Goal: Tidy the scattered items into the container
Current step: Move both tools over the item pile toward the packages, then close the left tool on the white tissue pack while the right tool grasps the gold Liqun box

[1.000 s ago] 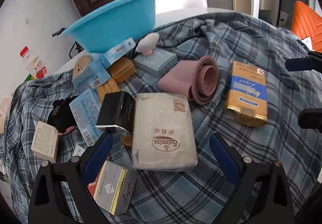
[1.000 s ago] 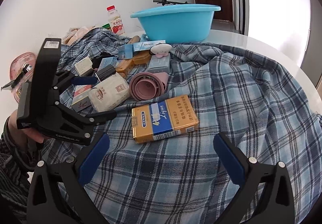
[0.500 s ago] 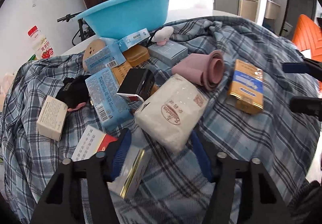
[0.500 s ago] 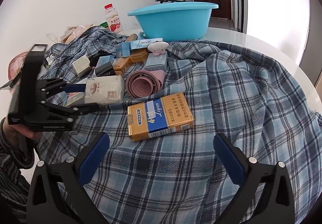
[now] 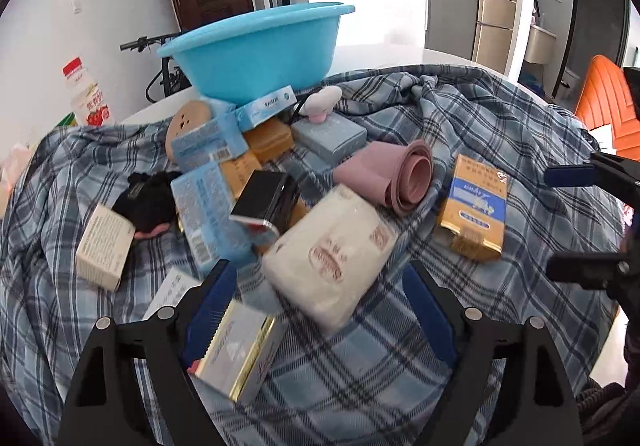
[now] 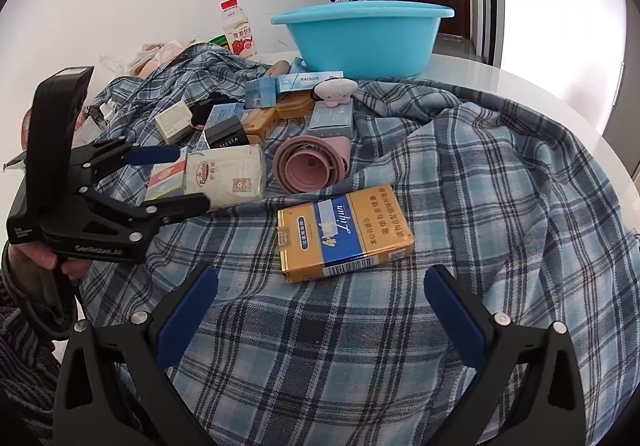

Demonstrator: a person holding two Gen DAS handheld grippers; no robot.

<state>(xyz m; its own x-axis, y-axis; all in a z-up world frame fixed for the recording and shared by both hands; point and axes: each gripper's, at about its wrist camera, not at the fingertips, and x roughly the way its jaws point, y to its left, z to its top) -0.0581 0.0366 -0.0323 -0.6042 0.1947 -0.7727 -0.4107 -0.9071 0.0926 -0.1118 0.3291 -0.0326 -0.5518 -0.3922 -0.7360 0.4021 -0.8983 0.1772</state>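
The left gripper [image 6: 192, 177] clasps the white soft paper-wrapped packet [image 6: 228, 177] just above the blue checked cloth [image 6: 480, 185]. The round light-blue plastic basin [image 6: 364, 39] stands behind. The right gripper [image 6: 320, 310] is released, spread wide before the yellow-and-blue cigarette carton [image 6: 346, 232].

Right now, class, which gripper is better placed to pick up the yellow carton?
Right. The right gripper hangs open directly in front of the yellow carton, while the left gripper is busy straddling the white pack.
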